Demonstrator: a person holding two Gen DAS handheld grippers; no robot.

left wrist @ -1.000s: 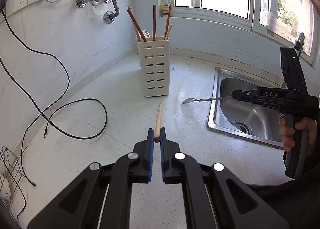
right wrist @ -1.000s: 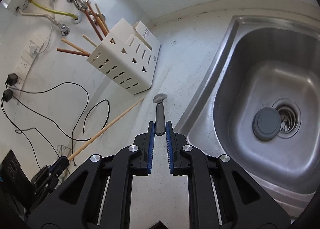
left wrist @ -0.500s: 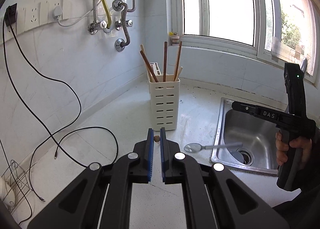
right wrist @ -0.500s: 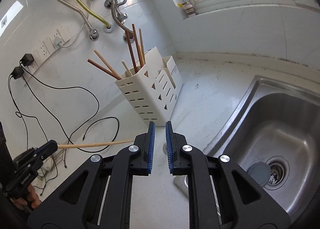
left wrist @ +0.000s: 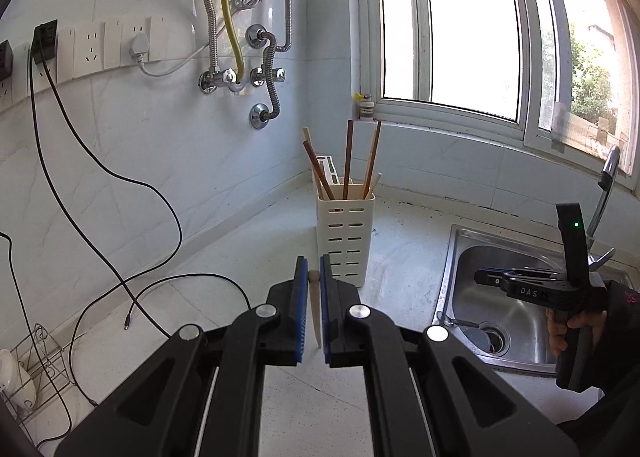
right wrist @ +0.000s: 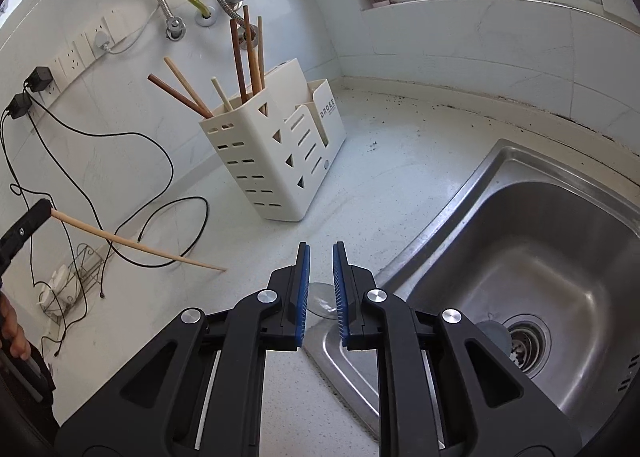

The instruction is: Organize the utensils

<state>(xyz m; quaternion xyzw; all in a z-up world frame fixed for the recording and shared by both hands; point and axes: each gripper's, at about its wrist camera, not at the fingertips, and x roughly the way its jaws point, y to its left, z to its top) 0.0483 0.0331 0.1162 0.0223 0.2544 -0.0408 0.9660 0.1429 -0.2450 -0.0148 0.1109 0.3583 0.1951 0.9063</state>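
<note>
My left gripper [left wrist: 314, 273] has its jaws clamped on a pale wooden chopstick [right wrist: 136, 246], thick end pinched between the blue pads, the thin end slanting down over the bench [right wrist: 400, 161] without touching it. My right gripper [right wrist: 320, 257] has its jaws nearly together on a metal spoon [right wrist: 320, 299]; its bowl shows just below the pads, over the bench by the sink's [right wrist: 520, 257] rim. Ahead, the white slotted utensil holder [left wrist: 346, 241] stands upright on the bench near the wall corner, with several chopsticks [left wrist: 348, 157], brown and pale, leaning in its front compartment. Black cables [left wrist: 120, 185] trail across the bench on the left.
</note>
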